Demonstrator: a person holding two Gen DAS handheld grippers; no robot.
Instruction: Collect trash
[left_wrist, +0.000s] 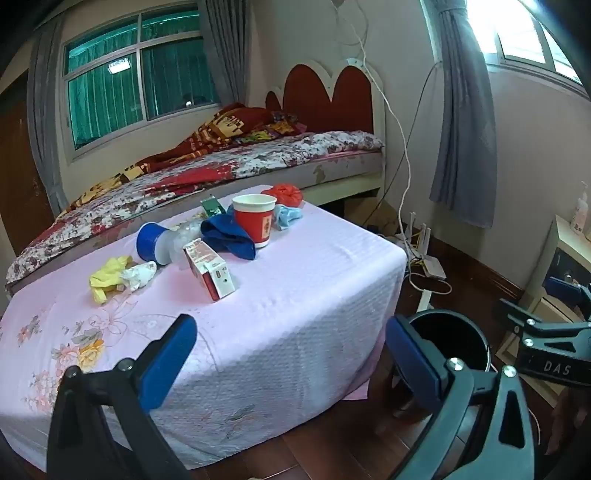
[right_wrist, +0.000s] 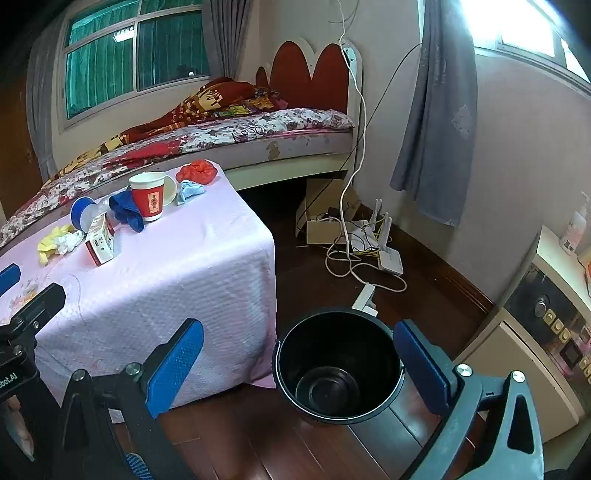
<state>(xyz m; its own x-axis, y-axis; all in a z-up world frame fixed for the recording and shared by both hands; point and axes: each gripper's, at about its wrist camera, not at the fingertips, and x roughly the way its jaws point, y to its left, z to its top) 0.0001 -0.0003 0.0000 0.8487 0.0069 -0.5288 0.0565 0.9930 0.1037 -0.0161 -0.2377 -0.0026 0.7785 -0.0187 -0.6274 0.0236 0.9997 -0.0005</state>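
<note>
Left gripper (left_wrist: 291, 354) fingers spread wide, nothing between them, hovering over the near edge of the pink-cloth surface (left_wrist: 295, 295). Right gripper (right_wrist: 299, 365) fingers likewise fully apart and empty, poised above the black bin (right_wrist: 338, 369), which stands on the wooden floor just beside the surface's corner (inside looks empty). Trash sits in a cluster toward the far end of the surface: red paper cup (left_wrist: 255, 219) upright, blue cloth (left_wrist: 229, 234) touching its base, red-and-white box (left_wrist: 210, 267) standing on edge in front, crushed clear bottle with blue cap (left_wrist: 155, 240) lying on its side, yellow glove (left_wrist: 105, 277) with a white crumpled tissue (left_wrist: 138, 275) against it, green carton (left_wrist: 212, 206) behind, red bag wad (left_wrist: 284, 194) and a light-blue scrap (left_wrist: 288, 216) at the far corner. Bed (left_wrist: 221, 166) runs behind the surface. Cables and a white router (right_wrist: 388, 258) lie on the floor by the wall.
</note>
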